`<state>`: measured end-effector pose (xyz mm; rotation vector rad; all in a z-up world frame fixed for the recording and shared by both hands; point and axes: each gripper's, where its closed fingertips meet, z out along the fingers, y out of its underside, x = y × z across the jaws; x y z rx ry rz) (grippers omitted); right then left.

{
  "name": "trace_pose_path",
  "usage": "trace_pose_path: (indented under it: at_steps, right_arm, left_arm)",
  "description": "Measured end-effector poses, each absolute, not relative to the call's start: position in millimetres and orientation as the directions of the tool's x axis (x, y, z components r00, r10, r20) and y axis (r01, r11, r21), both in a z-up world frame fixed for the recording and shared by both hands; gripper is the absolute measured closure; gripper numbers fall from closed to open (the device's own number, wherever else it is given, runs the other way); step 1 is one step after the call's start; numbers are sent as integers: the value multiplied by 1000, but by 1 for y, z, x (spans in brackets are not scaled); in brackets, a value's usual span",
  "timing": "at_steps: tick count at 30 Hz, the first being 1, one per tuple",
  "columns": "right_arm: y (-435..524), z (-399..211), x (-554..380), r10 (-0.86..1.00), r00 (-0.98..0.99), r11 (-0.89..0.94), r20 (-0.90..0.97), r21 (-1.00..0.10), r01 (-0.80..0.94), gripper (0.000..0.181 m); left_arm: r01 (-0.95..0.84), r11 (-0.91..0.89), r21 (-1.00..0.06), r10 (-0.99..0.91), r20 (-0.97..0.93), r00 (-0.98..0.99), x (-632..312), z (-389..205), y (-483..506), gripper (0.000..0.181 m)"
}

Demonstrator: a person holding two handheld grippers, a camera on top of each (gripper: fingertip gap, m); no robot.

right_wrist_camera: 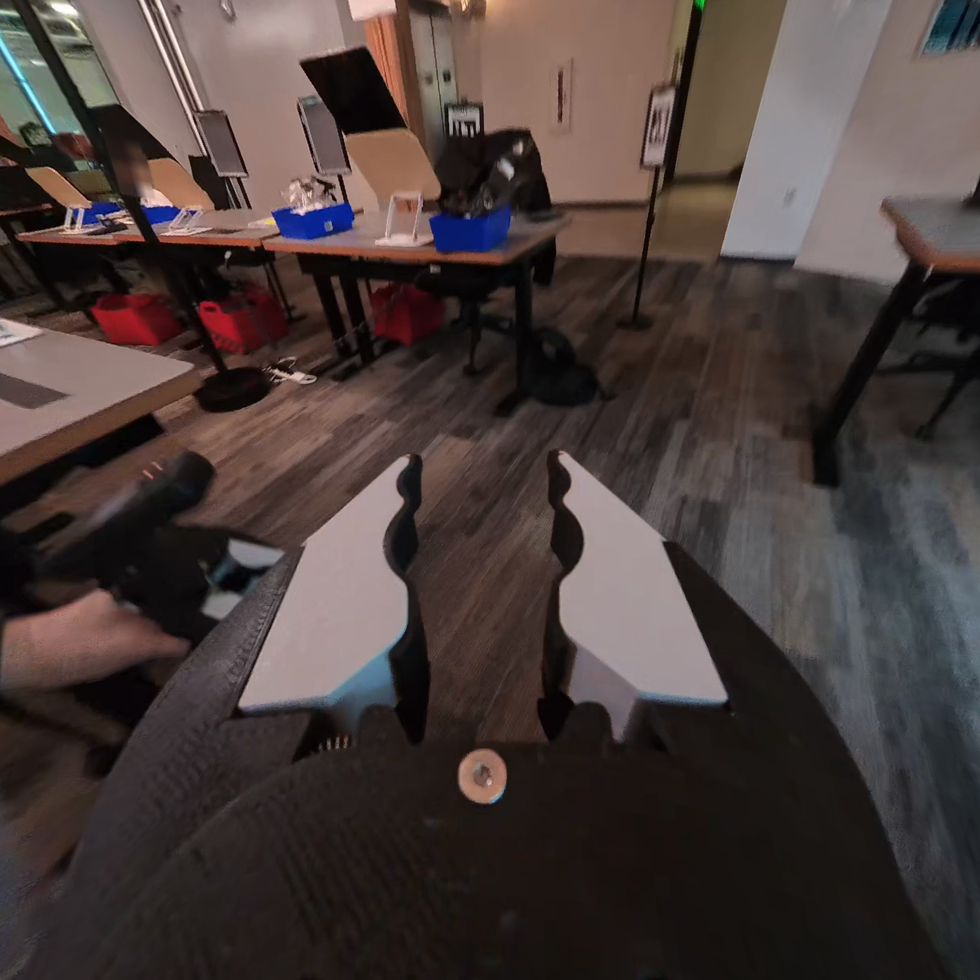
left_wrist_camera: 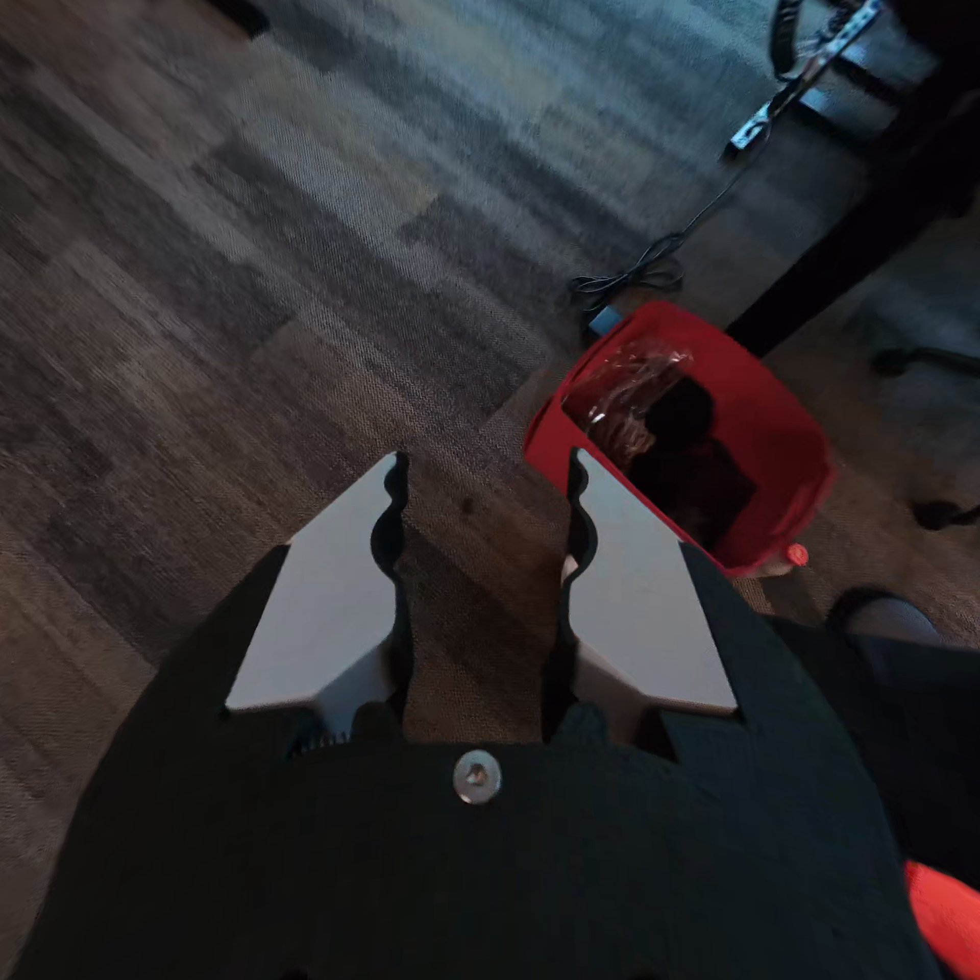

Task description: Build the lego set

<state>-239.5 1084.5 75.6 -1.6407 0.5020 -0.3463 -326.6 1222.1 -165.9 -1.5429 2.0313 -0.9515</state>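
No lego pieces show in either view. My left gripper (left_wrist_camera: pixel 488 461) is open and empty, pointing down at the carpet floor. A red bin (left_wrist_camera: pixel 763 424) with clear plastic wrap and dark contents stands on the floor just right of its right finger. My right gripper (right_wrist_camera: pixel 483 461) is open and empty, held above the floor and pointing across the room. The other gripper (right_wrist_camera: pixel 154 509) shows blurred at the left of the right wrist view, held by a person's hand (right_wrist_camera: pixel 79 641).
A black table leg (left_wrist_camera: pixel 859 233) and a black cable (left_wrist_camera: pixel 631 276) lie beyond the red bin. Across the room stand tables (right_wrist_camera: pixel 403 249) with blue bins (right_wrist_camera: pixel 469 228), red bins (right_wrist_camera: pixel 135 318) beneath, a sign stand (right_wrist_camera: pixel 644 212), a near table (right_wrist_camera: pixel 79 387) left and another (right_wrist_camera: pixel 933 238) right. My right fingertips sit around 30 centimeters from my left ones.
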Motion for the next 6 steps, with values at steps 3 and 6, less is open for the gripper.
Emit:
trace_pose_path:
  at_steps: [3, 6]
  right_arm:
    - [1121, 44, -196, -566, 824, -59, 14, -998, -24, 137]
    - [1129, -2, -154, -620, 773, 30, -132, -989, -145, 138]
  left_arm:
    - [-692, 65, -719, -946, 176, -272, -268, -266, 1229, 127]
    - [-722, 103, -684, -937, 177, -302, -232, -388, 1223, 127]
